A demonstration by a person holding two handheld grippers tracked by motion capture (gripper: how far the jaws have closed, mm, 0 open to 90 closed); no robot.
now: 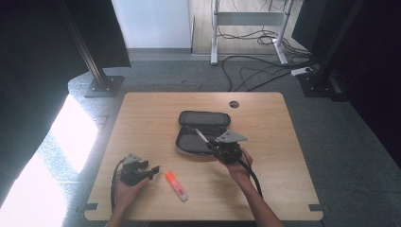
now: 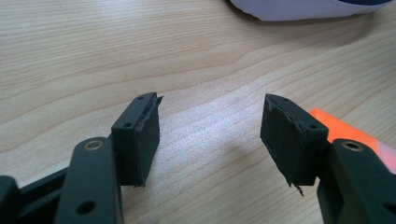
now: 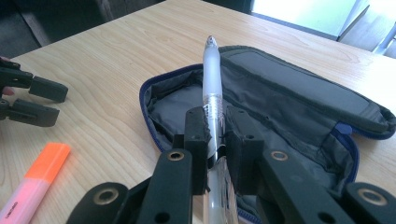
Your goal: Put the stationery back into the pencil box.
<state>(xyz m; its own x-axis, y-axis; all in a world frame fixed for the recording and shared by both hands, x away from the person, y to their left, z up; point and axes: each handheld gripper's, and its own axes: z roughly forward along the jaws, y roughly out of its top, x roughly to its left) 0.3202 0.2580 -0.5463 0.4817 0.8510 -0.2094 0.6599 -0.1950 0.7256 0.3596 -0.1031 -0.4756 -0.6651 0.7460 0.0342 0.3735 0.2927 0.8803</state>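
Note:
An open grey pencil case (image 1: 201, 127) (image 3: 280, 100) lies unzipped in the middle of the wooden table (image 1: 142, 113). My right gripper (image 1: 213, 143) (image 3: 217, 126) hovers over its near half, shut on a clear pen (image 1: 202, 137) (image 3: 211, 74) whose tip points up and away over the case. An orange highlighter (image 1: 176, 186) (image 3: 35, 179) (image 2: 348, 128) lies on the table near the front edge. To its left rests my left gripper (image 1: 152, 171) (image 2: 210, 128), open with bare wood between its fingers; it also shows in the right gripper view as the left gripper (image 3: 39, 100).
A round cable hole (image 1: 233, 104) sits in the table's far right part. Beyond the table stand black frame posts (image 1: 97, 71) and a desk leg (image 1: 214, 33), with loose cables (image 1: 255, 66) on the grey floor.

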